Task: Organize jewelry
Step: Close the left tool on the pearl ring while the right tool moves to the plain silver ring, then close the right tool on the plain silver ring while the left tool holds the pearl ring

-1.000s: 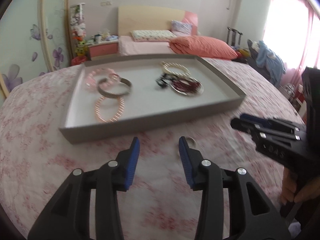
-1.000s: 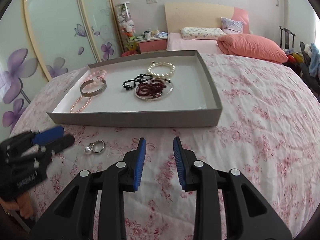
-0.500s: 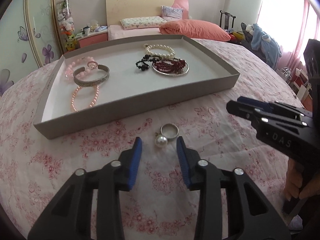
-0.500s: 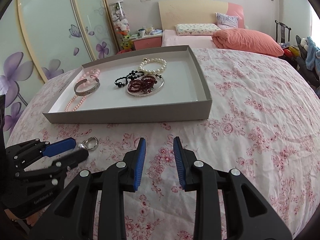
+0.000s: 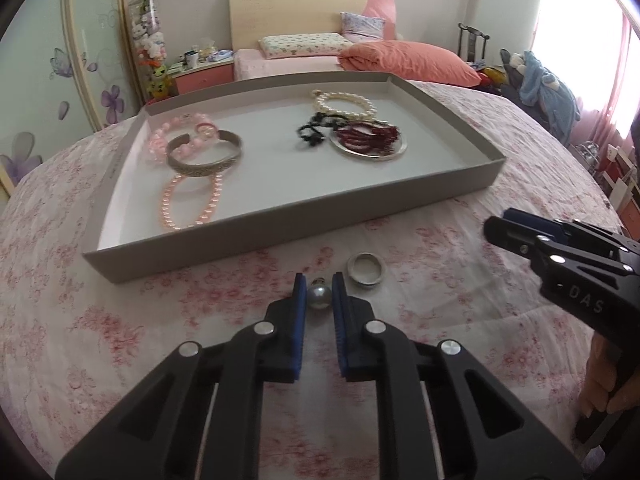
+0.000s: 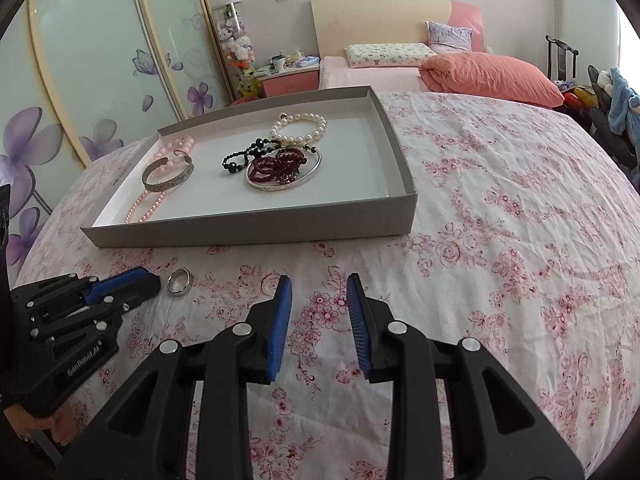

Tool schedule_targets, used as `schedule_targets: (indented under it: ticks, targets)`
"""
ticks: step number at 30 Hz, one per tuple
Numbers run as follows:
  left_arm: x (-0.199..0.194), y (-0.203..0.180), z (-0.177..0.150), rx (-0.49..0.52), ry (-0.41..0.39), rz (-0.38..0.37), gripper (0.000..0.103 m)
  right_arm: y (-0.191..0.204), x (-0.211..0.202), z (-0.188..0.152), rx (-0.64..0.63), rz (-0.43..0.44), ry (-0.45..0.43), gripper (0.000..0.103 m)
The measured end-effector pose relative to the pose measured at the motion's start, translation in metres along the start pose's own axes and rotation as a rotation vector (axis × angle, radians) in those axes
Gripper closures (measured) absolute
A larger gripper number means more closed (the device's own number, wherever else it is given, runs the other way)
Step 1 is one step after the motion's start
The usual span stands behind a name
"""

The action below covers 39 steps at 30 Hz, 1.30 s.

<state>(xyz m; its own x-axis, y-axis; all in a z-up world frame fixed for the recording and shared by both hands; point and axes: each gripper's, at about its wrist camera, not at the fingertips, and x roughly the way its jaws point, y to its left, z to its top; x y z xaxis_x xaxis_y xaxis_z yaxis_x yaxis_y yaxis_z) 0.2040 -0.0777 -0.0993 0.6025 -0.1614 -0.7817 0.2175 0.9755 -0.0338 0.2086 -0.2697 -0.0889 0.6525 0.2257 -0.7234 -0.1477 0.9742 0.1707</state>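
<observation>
The left gripper (image 5: 319,285) points down at the pink-flowered bedspread (image 5: 120,320), its jaws closing on the pearl (image 5: 319,297) that sits between the blue pads (image 5: 299,304); both pads look to be touching the pearl's sides, though whether they press it firmly I cannot tell. Just beyond the right-hand pad and beside the pearl lies the silver ring band (image 5: 365,270), flat on the cloth — whether the pearl is joined to it is not clear. Straight ahead of these tongs, past the ring, stands the shallow grey tray (image 5: 280,236). Inside it, ahead and to the left, are a silver cuff bangle (image 5: 204,155), a pale pink chunky bead bracelet (image 5: 160,140) behind it and a pink pearl strand (image 5: 188,204) nearer the front wall; ahead and to the right are a white pearl bracelet (image 5: 344,102), a black bead bracelet (image 5: 314,132) and dark red beads (image 5: 366,138) lying on a thin silver hoop (image 5: 400,150). The right gripper (image 6: 319,296) hangs over bare bedspread off to the right of the left one, well apart from the ring — its jaws part-way apart with nothing between them. A hand (image 5: 608,376) grips its handle at the right edge of the left view.
</observation>
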Motion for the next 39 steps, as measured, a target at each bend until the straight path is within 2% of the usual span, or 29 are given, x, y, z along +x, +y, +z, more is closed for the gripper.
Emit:
schedule_targets:
  ticks: [8, 13, 21, 30, 32, 39]
  targets:
    - [-0.006, 0.058, -0.002, -0.102, 0.007, 0.131, 0.089, 0.007, 0.001, 0.001, -0.026, 0.018, 0.008, 0.073]
    - [-0.012, 0.086, -0.007, -0.154, 0.002, 0.188, 0.089, 0.026, 0.002, 0.004, -0.066, 0.071, 0.030, 0.073]
    - [-0.014, 0.090, -0.008, -0.158, 0.003, 0.200, 0.089, 0.078, 0.016, 0.002, -0.198, 0.132, 0.081, 0.073]
    - [-0.012, 0.088, -0.008, -0.154, 0.004, 0.206, 0.089, 0.099, 0.028, 0.006, -0.254, 0.086, 0.098, 0.073]
    - [-0.012, 0.088, -0.008, -0.153, 0.004, 0.206, 0.089, 0.099, 0.028, 0.005, -0.264, 0.067, 0.089, 0.079]
    - [-0.012, 0.088, -0.008, -0.155, 0.004, 0.204, 0.089, 0.064, 0.021, 0.004, -0.193, -0.023, 0.075, 0.080]
